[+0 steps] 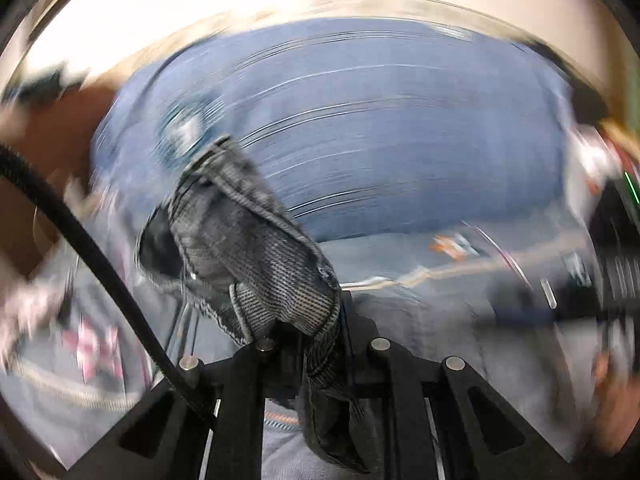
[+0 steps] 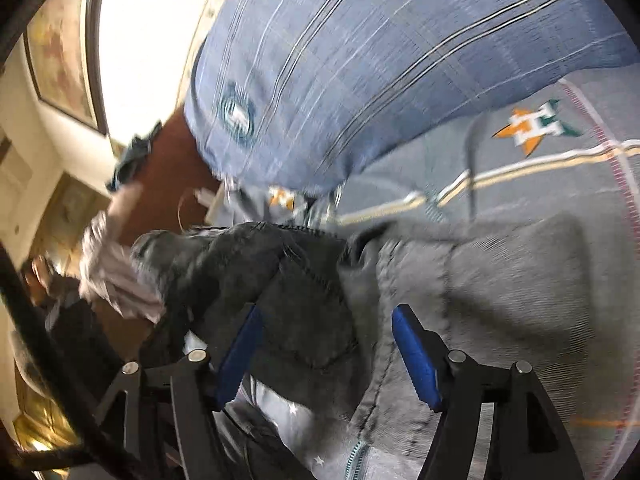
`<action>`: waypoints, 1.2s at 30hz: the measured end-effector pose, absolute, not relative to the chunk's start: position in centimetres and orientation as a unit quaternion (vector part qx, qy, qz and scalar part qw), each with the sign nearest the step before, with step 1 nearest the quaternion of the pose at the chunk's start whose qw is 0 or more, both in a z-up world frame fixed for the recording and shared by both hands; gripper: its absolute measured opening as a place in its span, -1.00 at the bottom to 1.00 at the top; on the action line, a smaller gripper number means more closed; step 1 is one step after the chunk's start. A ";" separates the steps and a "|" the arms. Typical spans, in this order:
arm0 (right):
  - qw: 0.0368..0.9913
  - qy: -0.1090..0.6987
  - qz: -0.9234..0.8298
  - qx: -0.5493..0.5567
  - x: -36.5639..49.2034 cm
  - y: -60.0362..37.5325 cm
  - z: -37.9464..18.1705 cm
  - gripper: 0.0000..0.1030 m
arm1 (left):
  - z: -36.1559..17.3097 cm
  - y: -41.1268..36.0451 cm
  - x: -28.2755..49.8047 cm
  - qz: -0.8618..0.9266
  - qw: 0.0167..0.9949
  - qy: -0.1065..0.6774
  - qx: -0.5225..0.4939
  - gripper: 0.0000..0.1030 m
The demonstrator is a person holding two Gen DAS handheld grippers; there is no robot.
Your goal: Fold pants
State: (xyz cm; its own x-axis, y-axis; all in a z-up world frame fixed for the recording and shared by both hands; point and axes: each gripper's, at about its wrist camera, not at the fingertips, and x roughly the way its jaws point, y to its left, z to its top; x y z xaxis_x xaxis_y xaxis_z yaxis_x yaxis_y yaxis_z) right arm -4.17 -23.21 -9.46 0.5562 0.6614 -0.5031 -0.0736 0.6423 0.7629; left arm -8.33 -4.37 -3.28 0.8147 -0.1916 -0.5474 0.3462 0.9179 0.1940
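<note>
The pants are grey denim. In the left wrist view my left gripper is shut on a bunched fold of the pants, which rises from the jaws toward the upper left. In the right wrist view the pants lie in a heap on the bed. My right gripper is open, its blue pads on either side of the dark denim. I cannot tell whether the pads touch the cloth. Both views are motion-blurred.
A blue striped pillow lies beyond the pants on a grey bedspread with an orange and green logo. Pale clothing is piled at the left by a brown headboard. A black cable crosses the left.
</note>
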 end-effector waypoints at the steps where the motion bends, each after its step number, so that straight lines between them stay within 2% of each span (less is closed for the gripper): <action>1: 0.806 0.408 0.225 0.364 -4.2 -24.0 -9.2 0.38 | -3.9 -5.7 -9.3 -0.167 0.935 0.262 0.173 -0.71; 5: 0.803 0.391 0.213 0.396 -4.2 -26.8 -9.0 0.40 | -7.5 -8.4 -11.8 -0.213 0.905 0.280 0.240 -0.72; 6: 0.803 0.388 0.211 0.401 -4.0 -27.0 -9.1 0.47 | -8.9 -8.6 -11.8 -0.226 0.897 0.296 0.238 -0.72; 9: 0.793 0.403 0.215 0.404 -3.6 -26.9 -10.0 0.48 | -10.8 -8.5 -11.1 -0.235 0.892 0.322 0.213 -0.72; 12: 0.779 0.424 0.215 0.408 -3.1 -26.2 -11.4 0.49 | -11.4 -8.2 -11.8 -0.246 0.890 0.320 0.211 -0.72; 17: 0.767 0.415 0.245 0.423 -2.9 -25.3 -11.5 0.48 | -11.8 -8.4 -12.1 -0.255 0.890 0.308 0.219 -0.71; 20: 0.791 0.447 0.194 0.370 -2.6 -24.0 -12.0 0.48 | -12.2 -8.9 -12.1 -0.256 0.892 0.294 0.229 -0.68; 21: 0.797 0.454 0.177 0.355 -2.5 -23.8 -12.2 0.45 | -12.2 -9.2 -12.3 -0.256 0.891 0.289 0.238 -0.67; 24: 0.806 0.465 0.161 0.330 -2.2 -23.5 -12.4 -0.55 | -11.7 -9.3 -12.6 -0.259 0.894 0.272 0.243 -0.64; 26: 0.818 0.450 0.163 0.318 -2.7 -23.8 -11.1 -0.76 | -10.7 -9.4 -13.2 -0.265 0.899 0.256 0.238 -0.64; 31: 0.836 0.424 0.150 0.314 -4.1 -25.6 -8.2 -0.76 | -8.7 -11.1 -13.7 -0.294 0.895 0.245 0.229 -0.62; 32: 0.833 0.430 0.136 0.321 -4.2 -26.6 -8.6 -0.76 | -8.8 -11.4 -13.5 -0.301 0.892 0.248 0.230 -0.55; 33: 0.829 0.438 0.126 0.324 -4.2 -27.1 -8.9 -0.73 | -9.4 -12.2 -13.2 -0.311 0.883 0.262 0.235 -0.35; 34: 0.821 0.455 0.110 0.327 -3.9 -27.7 -10.0 -0.62 | -10.2 -12.7 -13.0 -0.313 0.877 0.275 0.238 -0.25; 36: 0.794 0.501 0.067 0.339 -3.3 -29.0 -13.2 -0.58 | -12.7 -13.2 -12.1 -0.330 0.860 0.316 0.228 -0.24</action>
